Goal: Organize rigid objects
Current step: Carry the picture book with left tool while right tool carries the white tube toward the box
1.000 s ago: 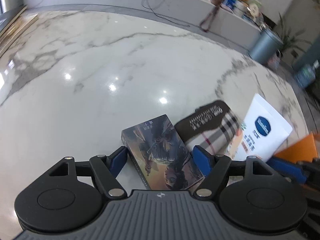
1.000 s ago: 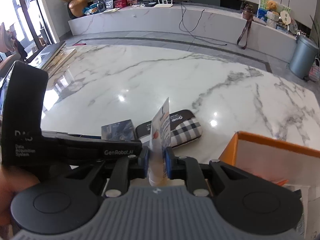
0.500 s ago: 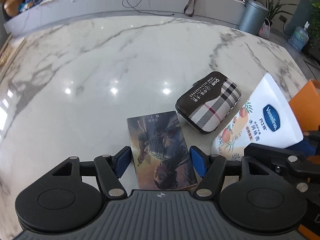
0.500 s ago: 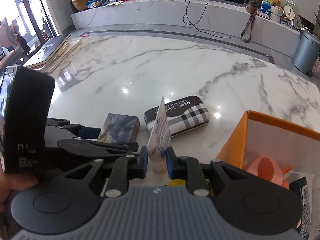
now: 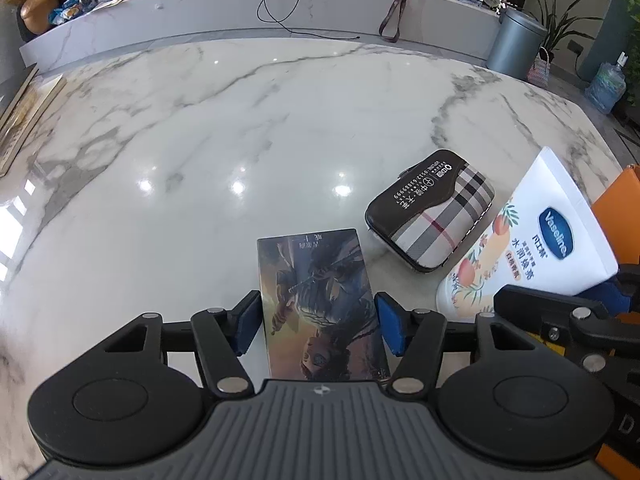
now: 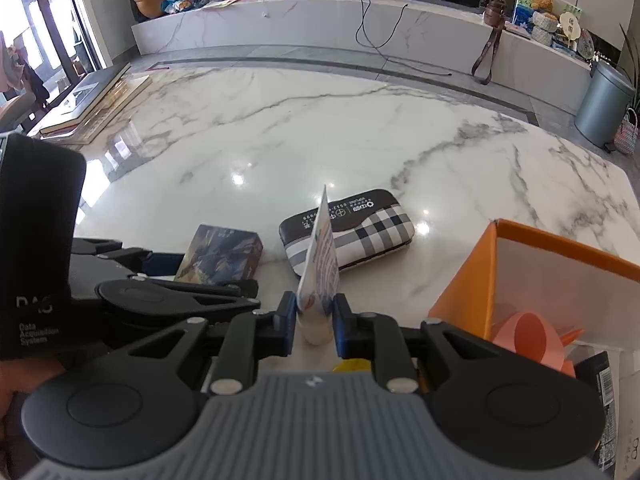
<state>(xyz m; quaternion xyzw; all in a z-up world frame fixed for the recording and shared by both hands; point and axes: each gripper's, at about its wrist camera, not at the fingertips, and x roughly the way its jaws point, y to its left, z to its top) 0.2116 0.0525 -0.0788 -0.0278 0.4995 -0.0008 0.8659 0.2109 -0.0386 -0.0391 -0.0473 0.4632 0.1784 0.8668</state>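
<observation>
Marble tabletop (image 5: 200,140) stretches bare beyond the illustrated box (image 5: 320,300), which lies flat between the left gripper's (image 5: 318,326) closing jaws, beside a plaid case (image 5: 432,220). The right gripper's (image 6: 314,320) jaws pinch a lotion tube (image 6: 320,280) upright, near the orange bin's (image 6: 472,276) edge.

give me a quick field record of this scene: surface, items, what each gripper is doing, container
surface: marble table
left gripper: jaws closing around the card box, pads not yet pressing it
right gripper: shut on the lotion tube, held above the table
plaid case: lies flat on the table, beyond the card box, apart from it
orange box: open, to the right, a pink roll inside
</observation>
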